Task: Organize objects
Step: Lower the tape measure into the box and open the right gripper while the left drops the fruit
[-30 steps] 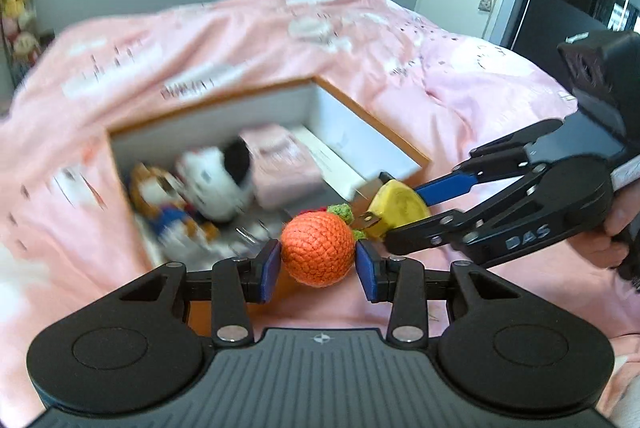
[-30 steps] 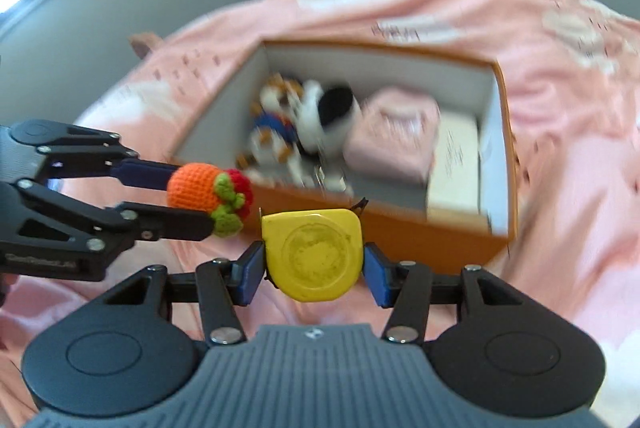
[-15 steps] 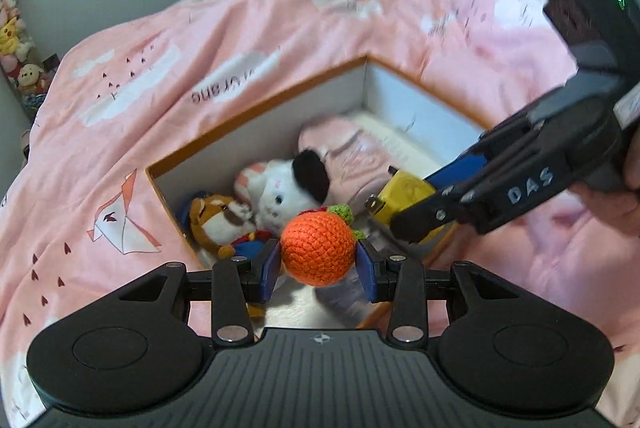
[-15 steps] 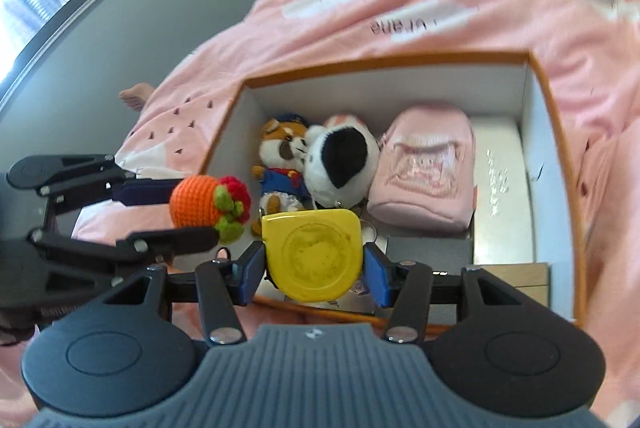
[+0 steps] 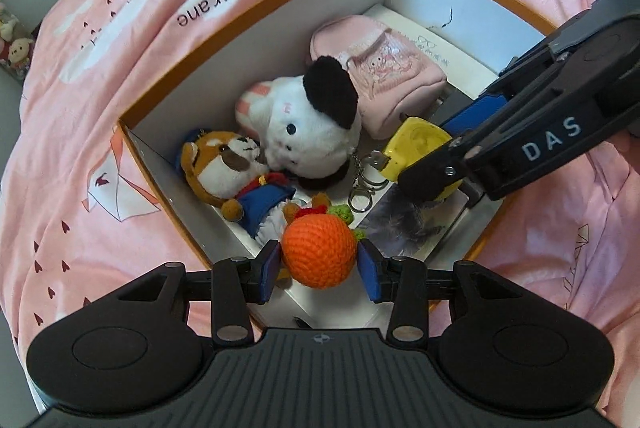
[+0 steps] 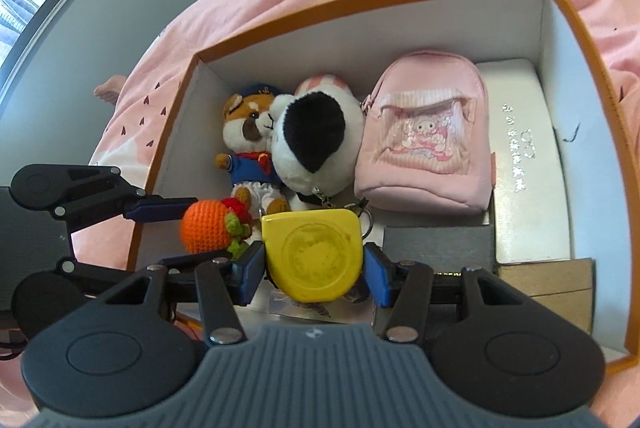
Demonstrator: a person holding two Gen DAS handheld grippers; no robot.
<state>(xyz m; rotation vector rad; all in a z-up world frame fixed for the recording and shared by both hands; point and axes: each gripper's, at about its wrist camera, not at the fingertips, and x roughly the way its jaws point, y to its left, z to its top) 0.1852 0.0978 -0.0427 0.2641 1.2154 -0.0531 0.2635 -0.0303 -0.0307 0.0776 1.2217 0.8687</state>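
My left gripper (image 5: 319,266) is shut on an orange crocheted ball (image 5: 319,255) with green and red trim, held low inside the near left corner of an orange-rimmed box (image 5: 256,4). My right gripper (image 6: 314,268) is shut on a yellow tape measure (image 6: 314,254), held low over the box's near side. The tape measure also shows in the left wrist view (image 5: 416,148), and the ball in the right wrist view (image 6: 206,226). The two grippers are close side by side.
In the box (image 6: 360,4) lie a fox plush (image 6: 248,140), a white and black plush (image 6: 316,148), a pink pouch (image 6: 428,144), a white case (image 6: 524,156), a dark box (image 6: 436,248), a keyring (image 5: 362,184) and a photo card (image 5: 412,224). A pink duvet (image 5: 80,108) surrounds it.
Both grippers have moved forward and down from beside the box to low inside it, still holding the ball and the tape measure.
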